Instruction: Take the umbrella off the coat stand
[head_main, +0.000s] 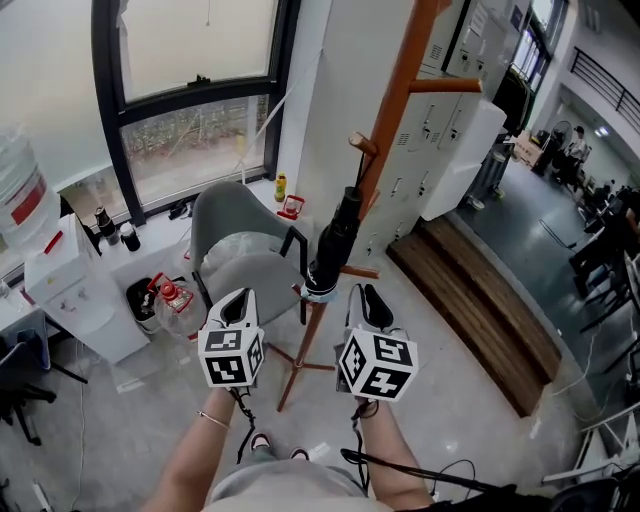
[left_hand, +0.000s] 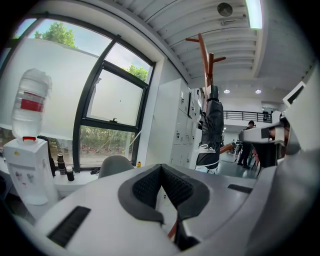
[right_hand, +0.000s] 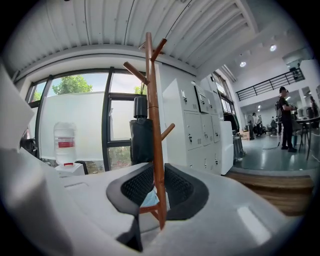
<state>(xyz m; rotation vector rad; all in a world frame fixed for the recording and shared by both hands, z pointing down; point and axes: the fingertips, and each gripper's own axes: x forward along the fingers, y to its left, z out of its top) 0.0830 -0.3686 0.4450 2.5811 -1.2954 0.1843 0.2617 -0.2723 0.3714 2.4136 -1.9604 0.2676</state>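
Observation:
A folded black umbrella (head_main: 335, 240) hangs upright from a peg of the wooden coat stand (head_main: 395, 100), its handle at the top and a pale blue band near its lower end. Both grippers are held low in front of the stand, apart from it. My left gripper (head_main: 237, 303) is left of the stand's legs, its pads shut together on nothing (left_hand: 161, 170); from it the umbrella (left_hand: 211, 130) shows to the upper right. My right gripper (head_main: 372, 300) is just right of the umbrella's tip, jaws a narrow gap apart (right_hand: 156, 172). Beyond that gap are the stand's pole (right_hand: 150, 75) and the umbrella (right_hand: 141, 140).
A grey chair (head_main: 235, 250) stands just left of the coat stand. A white water dispenser (head_main: 75, 290) is against the window wall at left. White lockers (head_main: 450, 130) and a raised wooden step (head_main: 480, 300) lie behind and right of the stand. People stand far off at right.

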